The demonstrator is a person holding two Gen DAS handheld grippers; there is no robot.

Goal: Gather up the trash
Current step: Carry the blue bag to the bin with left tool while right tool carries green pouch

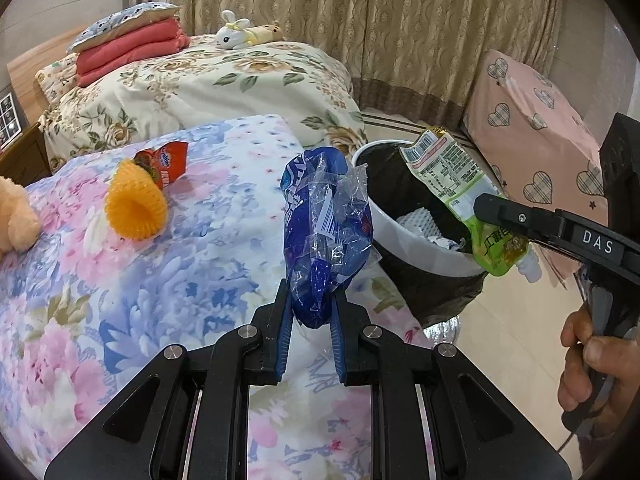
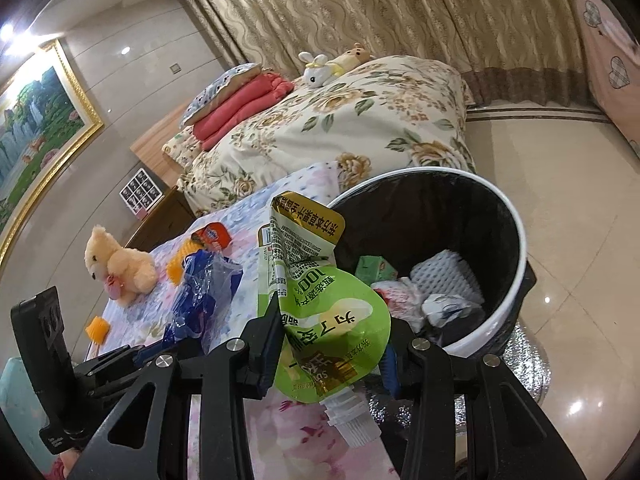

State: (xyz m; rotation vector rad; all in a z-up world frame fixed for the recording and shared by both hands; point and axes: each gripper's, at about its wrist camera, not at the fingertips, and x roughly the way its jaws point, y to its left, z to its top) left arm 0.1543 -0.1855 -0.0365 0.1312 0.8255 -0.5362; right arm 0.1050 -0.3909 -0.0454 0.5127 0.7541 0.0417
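Observation:
My left gripper (image 1: 313, 300) is shut on a crumpled blue plastic wrapper (image 1: 326, 220), held above the flowered bedcover just left of the bin. My right gripper (image 2: 334, 322) is shut on a green drink pouch (image 2: 320, 300) with a white spout, held at the near rim of the white bin (image 2: 472, 340) with its black liner. In the left wrist view the pouch (image 1: 452, 176) hangs over the bin (image 1: 420, 248), clamped by the right gripper's fingers (image 1: 504, 216). The bin holds white foam, a green carton and crumpled wrappers. An orange foam net (image 1: 136, 208) and a red wrapper (image 1: 168, 160) lie on the cover.
A beige teddy bear (image 2: 118, 264) sits on the flowered bedcover (image 1: 120, 280). A second bed with folded red blankets (image 1: 132, 50) and plush toys stands behind. A pink heart-print cover (image 1: 536, 140) is at the right. Tiled floor (image 2: 568, 220) surrounds the bin. A person's hand (image 1: 592, 364) grips the right tool.

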